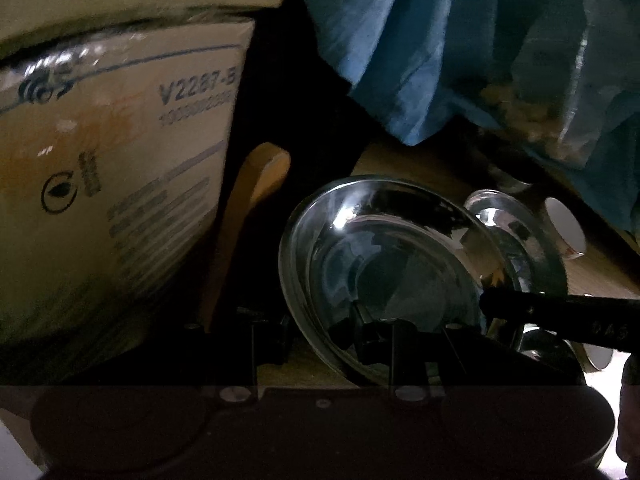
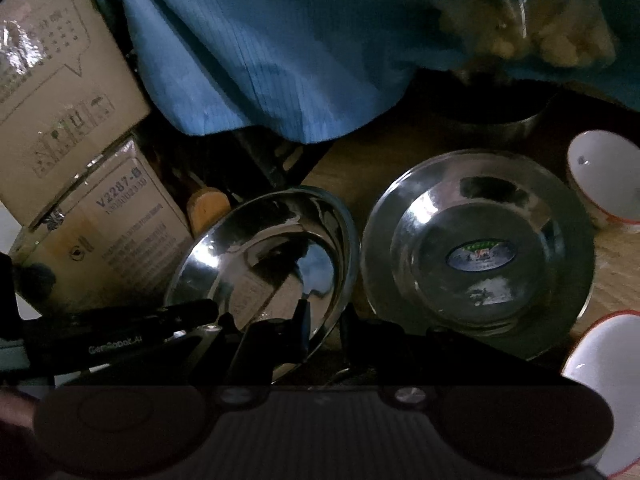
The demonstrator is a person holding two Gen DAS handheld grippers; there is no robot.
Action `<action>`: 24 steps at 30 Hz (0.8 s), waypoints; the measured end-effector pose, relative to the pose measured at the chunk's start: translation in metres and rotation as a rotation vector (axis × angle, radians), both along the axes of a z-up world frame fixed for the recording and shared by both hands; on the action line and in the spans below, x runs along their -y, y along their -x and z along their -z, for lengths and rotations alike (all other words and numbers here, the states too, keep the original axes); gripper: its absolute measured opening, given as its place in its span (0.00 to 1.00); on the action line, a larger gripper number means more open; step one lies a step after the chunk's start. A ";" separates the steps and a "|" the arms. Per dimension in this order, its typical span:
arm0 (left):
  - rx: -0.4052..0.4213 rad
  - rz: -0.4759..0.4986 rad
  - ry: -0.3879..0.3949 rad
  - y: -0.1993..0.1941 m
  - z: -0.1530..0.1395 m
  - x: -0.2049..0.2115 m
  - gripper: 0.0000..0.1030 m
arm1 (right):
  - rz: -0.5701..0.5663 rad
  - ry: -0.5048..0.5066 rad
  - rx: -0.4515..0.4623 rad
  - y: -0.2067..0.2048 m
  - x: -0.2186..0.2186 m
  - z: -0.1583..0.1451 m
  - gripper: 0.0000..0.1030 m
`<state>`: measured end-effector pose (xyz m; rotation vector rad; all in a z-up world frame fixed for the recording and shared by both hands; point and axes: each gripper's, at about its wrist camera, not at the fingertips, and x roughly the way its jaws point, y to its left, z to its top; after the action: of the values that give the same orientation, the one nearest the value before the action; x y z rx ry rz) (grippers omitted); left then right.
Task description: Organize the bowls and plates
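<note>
A shiny steel plate (image 1: 384,264) is tilted up on edge; it also shows in the right wrist view (image 2: 272,256). My right gripper (image 2: 324,332) is shut on its near rim and reaches in as a dark bar at the right of the left wrist view (image 1: 560,312). My left gripper (image 1: 324,336) is open, its right finger inside the plate's lower rim. A second steel plate (image 2: 476,256) with an oval sticker lies flat to the right; its edge shows in the left wrist view (image 1: 520,232). White red-rimmed bowls (image 2: 604,176) (image 2: 608,380) sit at the far right.
Stacked cardboard boxes (image 1: 108,184) (image 2: 68,92) stand at the left. A blue cloth (image 2: 272,48) hangs over the back. A clear bag of pale food (image 2: 552,32) lies on it. A wooden handle (image 1: 248,216) leans between box and plate. A steel pot (image 2: 500,120) stands behind.
</note>
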<state>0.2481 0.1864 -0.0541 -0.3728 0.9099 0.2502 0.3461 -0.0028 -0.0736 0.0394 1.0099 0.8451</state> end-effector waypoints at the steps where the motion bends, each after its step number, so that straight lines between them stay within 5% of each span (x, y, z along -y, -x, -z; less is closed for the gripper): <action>1: 0.007 0.013 -0.002 0.000 -0.003 0.002 0.29 | 0.003 -0.004 0.006 0.001 0.003 -0.003 0.17; 13: 0.099 0.326 0.012 0.000 -0.032 0.045 0.29 | 0.083 -0.021 0.073 0.035 0.069 -0.038 0.20; 24: 0.004 0.612 0.031 0.004 -0.026 0.078 0.30 | 0.146 0.032 0.011 0.078 0.113 -0.036 0.21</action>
<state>0.2439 0.1086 -0.0284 -0.1103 0.9822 -0.3272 0.2684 -0.1163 -0.0375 0.0804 0.9978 0.6958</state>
